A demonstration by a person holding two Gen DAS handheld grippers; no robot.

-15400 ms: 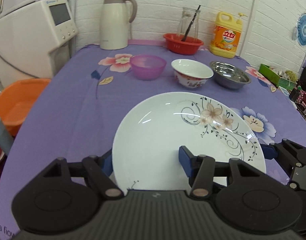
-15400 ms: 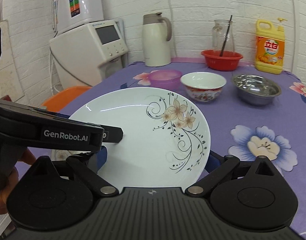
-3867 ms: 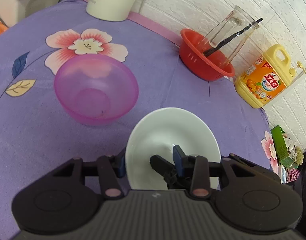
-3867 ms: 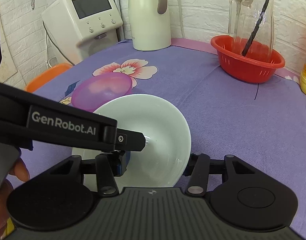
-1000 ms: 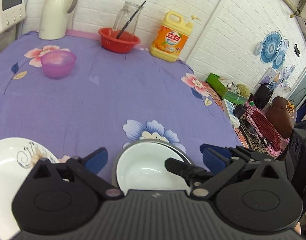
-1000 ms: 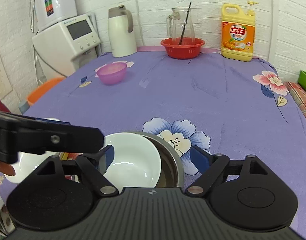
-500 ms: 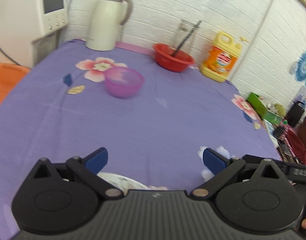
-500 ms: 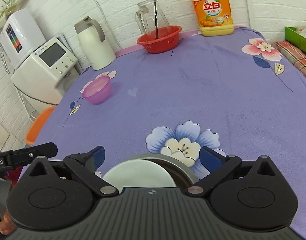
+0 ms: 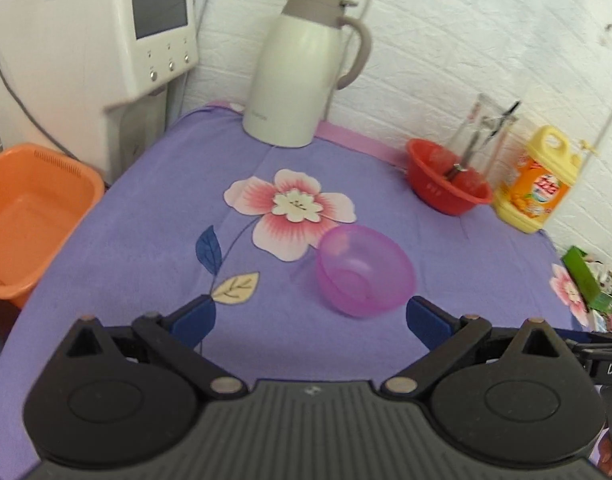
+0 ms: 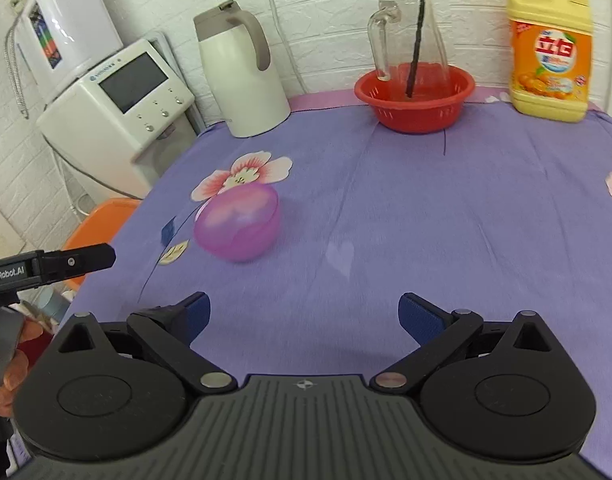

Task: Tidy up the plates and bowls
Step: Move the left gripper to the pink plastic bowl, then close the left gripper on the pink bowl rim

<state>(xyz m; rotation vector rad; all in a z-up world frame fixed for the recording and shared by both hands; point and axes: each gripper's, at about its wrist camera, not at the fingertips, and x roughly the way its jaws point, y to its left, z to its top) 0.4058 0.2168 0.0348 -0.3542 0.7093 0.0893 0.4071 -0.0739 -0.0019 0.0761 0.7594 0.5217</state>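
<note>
Left hand-held gripper (image 9: 310,316) spread wide, empty, near pink bowl (image 9: 365,270). Light, thin plastic, likely slippery: pinch rim gently.

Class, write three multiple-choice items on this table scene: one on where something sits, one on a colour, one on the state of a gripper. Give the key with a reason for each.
1. Where does the glass jug stand?
A. Inside the red basket
B. On the bare cloth
C. In the orange tub

2. What colour is the plastic bowl on the cloth?
A. Green
B. Translucent purple
C. Black

3. How is the left gripper?
A. Shut on the bowl
B. Shut on nothing
C. Open, holding nothing

Key: 1 A, the jug's base sits within the basket rim. 2 B, the bowl is see-through pinkish purple. 3 C, its blue pads stand wide apart over bare cloth; the right gripper is open too.
</note>
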